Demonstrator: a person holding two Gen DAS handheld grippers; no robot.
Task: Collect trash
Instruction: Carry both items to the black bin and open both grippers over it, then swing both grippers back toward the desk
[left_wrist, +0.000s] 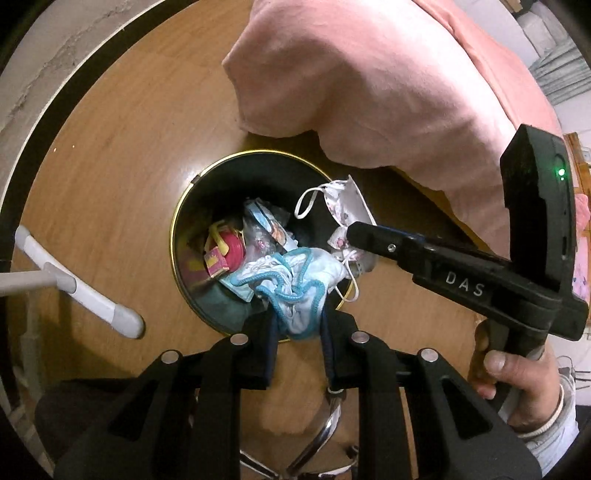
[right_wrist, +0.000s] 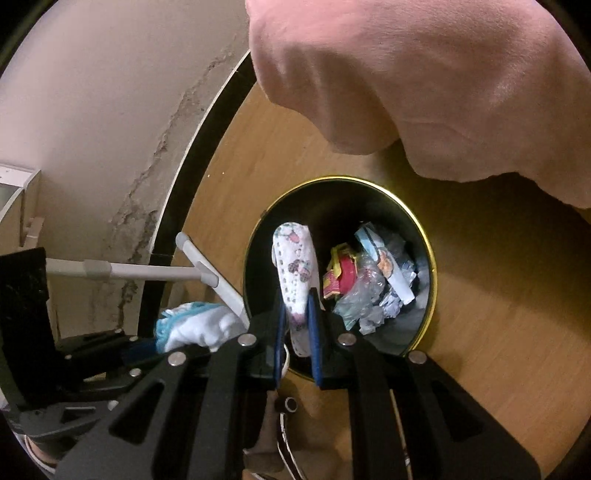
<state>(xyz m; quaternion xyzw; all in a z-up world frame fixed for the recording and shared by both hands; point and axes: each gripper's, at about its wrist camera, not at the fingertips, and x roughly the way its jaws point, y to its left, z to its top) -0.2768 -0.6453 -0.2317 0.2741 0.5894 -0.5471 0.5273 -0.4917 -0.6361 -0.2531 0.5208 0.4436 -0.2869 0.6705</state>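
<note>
Left gripper (left_wrist: 297, 332): I hold it pointing down over the bin; its pads are clamped on a white cloth with blue cord trim (left_wrist: 295, 295), which bunches out at 12 o'clock of the fingertips, over the bin's near rim.
Right gripper (right_wrist: 297, 325): pitched steeply down; its blue pads (right_wrist: 314, 325) are pinched tight on a printed face mask (right_wrist: 295, 266), which stands up past the tips toward 12 o'clock, over the bin's mouth.
Right hand (left_wrist: 524, 391): seen only from the left wrist, at 4 o'clock, wrapped round the handle; the tool reaches in toward 9 o'clock with the mask and its white ear loops hanging at the bin's 3 o'clock rim.
Bin (right_wrist: 432, 258): black, round, gold-rimmed, standing on the wooden floor (left_wrist: 110, 147).
Bin contents: a pink and yellow package (left_wrist: 225, 254), crumpled clear plastic (right_wrist: 358, 295), a pale blue wrapper (left_wrist: 264, 218).
Left wrist only: chrome chair legs (left_wrist: 325, 435) at 6 o'clock, below the fingers.
Right wrist only: the left tool at 8 o'clock with the white cloth in its tip; a cracked, stained wall (right_wrist: 129, 166) at 10 o'clock.
Surroundings: a white bar with grey ends (left_wrist: 77, 284) lying on the floor at 9 o'clock of the bin.
In the way: a pink cloth (left_wrist: 369, 74) hanging from 1 o'clock, close above the bin's far rim.
</note>
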